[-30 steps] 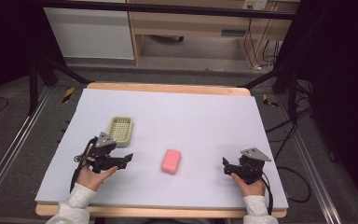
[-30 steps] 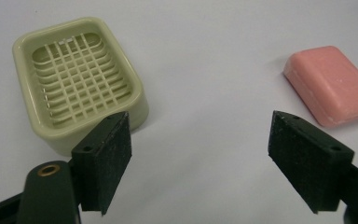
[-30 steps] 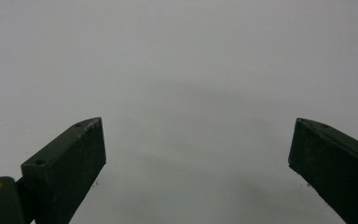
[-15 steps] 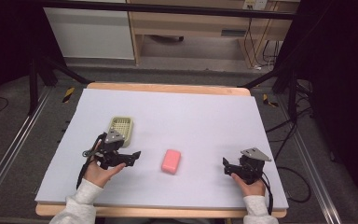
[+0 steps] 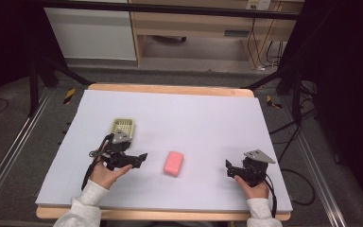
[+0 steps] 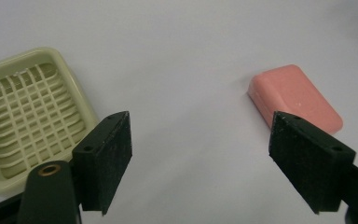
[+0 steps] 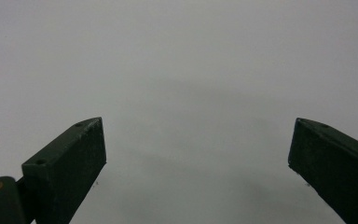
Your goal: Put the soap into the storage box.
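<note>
A pink bar of soap (image 5: 173, 163) lies flat near the middle front of the white table top (image 5: 198, 118). Left of it and farther back sits a pale yellow-green soap dish (image 5: 122, 126) with a grid floor, nothing in it. My left gripper (image 5: 142, 160) hovers just left of the soap, jaws open and pointing toward it. In the left gripper view the soap (image 6: 294, 98) lies ahead at the right, just beyond the right jaw, and the dish (image 6: 28, 116) sits at the left; my left gripper (image 6: 200, 128) holds nothing. My right gripper (image 5: 228, 169) rests open at the front right, and the open right gripper (image 7: 198, 128) faces bare table.
The table's wooden edge (image 5: 170, 89) runs along the far side. Black frame legs and cables (image 5: 288, 137) stand on the floor to the right. A person's hands and light sleeves (image 5: 82, 210) come in from the bottom.
My left gripper has moved to the right, closer to the pink soap, and past the soap dish. The right gripper, the soap and the dish have stayed put.
</note>
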{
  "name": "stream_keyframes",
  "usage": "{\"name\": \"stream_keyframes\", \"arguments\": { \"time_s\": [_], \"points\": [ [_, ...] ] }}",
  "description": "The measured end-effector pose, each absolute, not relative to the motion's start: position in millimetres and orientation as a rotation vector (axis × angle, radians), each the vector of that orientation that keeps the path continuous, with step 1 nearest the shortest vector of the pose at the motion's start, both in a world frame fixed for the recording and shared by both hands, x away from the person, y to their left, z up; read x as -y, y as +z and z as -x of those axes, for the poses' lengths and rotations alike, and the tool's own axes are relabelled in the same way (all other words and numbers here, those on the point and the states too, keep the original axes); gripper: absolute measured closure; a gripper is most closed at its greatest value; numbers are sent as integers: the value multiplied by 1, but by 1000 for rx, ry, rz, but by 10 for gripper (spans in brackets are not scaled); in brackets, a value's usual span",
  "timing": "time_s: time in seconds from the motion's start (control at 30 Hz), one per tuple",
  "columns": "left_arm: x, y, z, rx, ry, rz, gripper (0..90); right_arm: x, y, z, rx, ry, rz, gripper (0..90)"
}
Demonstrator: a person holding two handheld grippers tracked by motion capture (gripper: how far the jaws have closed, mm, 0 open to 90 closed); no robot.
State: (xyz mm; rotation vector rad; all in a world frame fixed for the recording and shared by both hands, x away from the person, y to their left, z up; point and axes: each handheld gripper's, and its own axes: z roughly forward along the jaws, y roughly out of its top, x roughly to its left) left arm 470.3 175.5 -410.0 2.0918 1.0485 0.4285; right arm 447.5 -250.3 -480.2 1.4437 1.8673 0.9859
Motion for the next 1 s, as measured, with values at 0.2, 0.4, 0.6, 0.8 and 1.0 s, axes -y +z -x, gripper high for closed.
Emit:
{"name": "stream_keyframes", "arguments": {
  "time_s": [0.2,0.4,0.6,0.8,1.0],
  "points": [
    [-167,-408,-471,-1040,424,-2104,209,250,-480,-447,-1868,992,-1446,44],
    [-159,-408,-472,-1027,410,-2115,209,250,-480,-447,-1872,991,-1446,44],
    [-152,-408,-471,-1021,398,-2120,208,250,-480,-447,-1873,994,-1449,44],
    [-146,-407,-470,-1010,392,-2126,210,250,-480,-447,-1877,994,-1447,44],
    [-141,-407,-471,-999,384,-2132,211,251,-480,-447,-1875,1000,-1452,44]
  ]
}}
